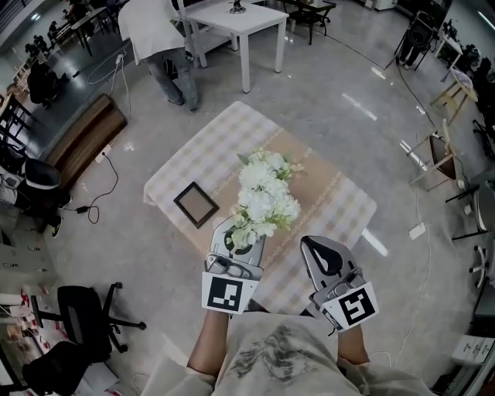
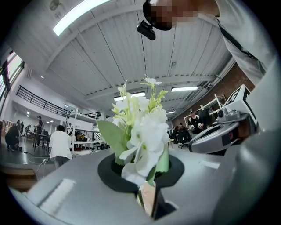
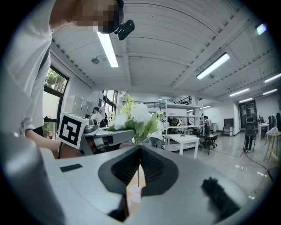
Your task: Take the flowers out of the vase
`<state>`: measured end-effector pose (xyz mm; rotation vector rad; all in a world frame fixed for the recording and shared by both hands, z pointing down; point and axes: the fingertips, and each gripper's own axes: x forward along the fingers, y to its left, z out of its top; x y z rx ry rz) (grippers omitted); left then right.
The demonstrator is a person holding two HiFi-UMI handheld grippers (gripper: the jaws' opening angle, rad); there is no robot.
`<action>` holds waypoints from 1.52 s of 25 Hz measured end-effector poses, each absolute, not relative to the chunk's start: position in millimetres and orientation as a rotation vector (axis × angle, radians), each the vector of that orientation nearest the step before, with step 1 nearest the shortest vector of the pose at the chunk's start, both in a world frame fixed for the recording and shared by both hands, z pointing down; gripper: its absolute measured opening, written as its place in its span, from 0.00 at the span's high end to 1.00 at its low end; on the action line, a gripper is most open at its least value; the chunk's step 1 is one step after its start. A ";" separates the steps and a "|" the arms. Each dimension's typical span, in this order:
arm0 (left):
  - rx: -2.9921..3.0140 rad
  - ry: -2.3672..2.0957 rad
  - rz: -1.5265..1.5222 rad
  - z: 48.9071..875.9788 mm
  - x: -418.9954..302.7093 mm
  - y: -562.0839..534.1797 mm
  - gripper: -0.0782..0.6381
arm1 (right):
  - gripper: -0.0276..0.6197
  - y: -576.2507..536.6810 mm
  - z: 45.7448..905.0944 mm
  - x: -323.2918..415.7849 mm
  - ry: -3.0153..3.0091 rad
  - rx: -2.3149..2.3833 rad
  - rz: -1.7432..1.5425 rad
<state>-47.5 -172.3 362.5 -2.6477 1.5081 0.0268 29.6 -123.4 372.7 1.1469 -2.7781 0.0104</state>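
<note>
Forearms of the person (image 1: 207, 340) are seen at the near edge of the head view, each behind a marker cube.

Left gripper (image 1: 238, 238): held level at the near edge of the table (image 1: 203, 151). Jaws are clenched on the stems of the flowers (image 1: 263, 193); in the left gripper view a thin stem is pinched in the narrow slot between the pads, with white blooms and green leaves standing directly above it.

Right gripper (image 1: 313, 246): held just right of the left one, apart from it. Jaws are closed together, pads meeting, and nothing is gripped.

Flowers: one white bunch, extending from the left jaws out over the middle of the table, above the beige runner (image 1: 329, 186).

Picture frame (image 1: 196, 203): dark, lying flat on the checked cloth, just left of the flowers.

Floor beyond the table: a brown bench (image 1: 85, 135) is noted at far left, a standing person in a white top (image 1: 158, 35) farther off, and a white table (image 1: 232, 19) at the far edge.
</note>
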 end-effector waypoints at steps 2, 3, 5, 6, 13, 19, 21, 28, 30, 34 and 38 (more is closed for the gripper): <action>-2.657 1.499 0.025 364.9 -46.7 -170.2 0.81 | 0.93 -123.9 373.6 28.3 -2.778 1.145 0.014; -2.662 1.496 0.024 366.2 -46.3 -169.3 0.81 | 0.93 -124.1 373.9 27.7 -2.779 1.144 0.015; -2.677 1.492 0.021 369.1 -45.1 -167.8 0.81 | 0.93 -124.4 374.5 26.6 -2.780 1.140 0.018; -2.685 1.489 0.019 370.5 -44.3 -167.2 0.81 | 0.93 -124.4 374.9 26.3 -2.781 1.138 0.020; -2.700 1.461 0.010 373.7 -42.3 -164.8 0.81 | 0.93 -124.7 378.4 24.8 -2.781 1.135 0.030; -2.706 1.455 0.004 376.0 -45.2 -165.6 0.81 | 0.93 -126.9 380.6 20.5 -2.779 1.127 0.034; -2.706 1.451 0.002 376.9 -45.7 -165.9 0.81 | 0.93 -127.8 381.7 19.7 -2.778 1.124 0.036; -2.718 1.450 0.006 378.6 -46.4 -165.9 0.81 | 0.94 -129.8 382.3 18.0 -2.774 1.121 0.038; -2.721 1.451 0.007 378.8 -47.0 -167.0 0.81 | 0.94 -131.0 382.3 17.1 -2.773 1.120 0.039; -2.716 1.444 -0.005 379.9 -47.8 -168.7 0.81 | 0.93 -132.7 383.6 16.3 -2.771 1.119 0.042; -2.711 1.438 -0.008 378.6 -48.7 -169.5 0.81 | 0.93 -133.5 382.8 16.1 -2.768 1.121 0.041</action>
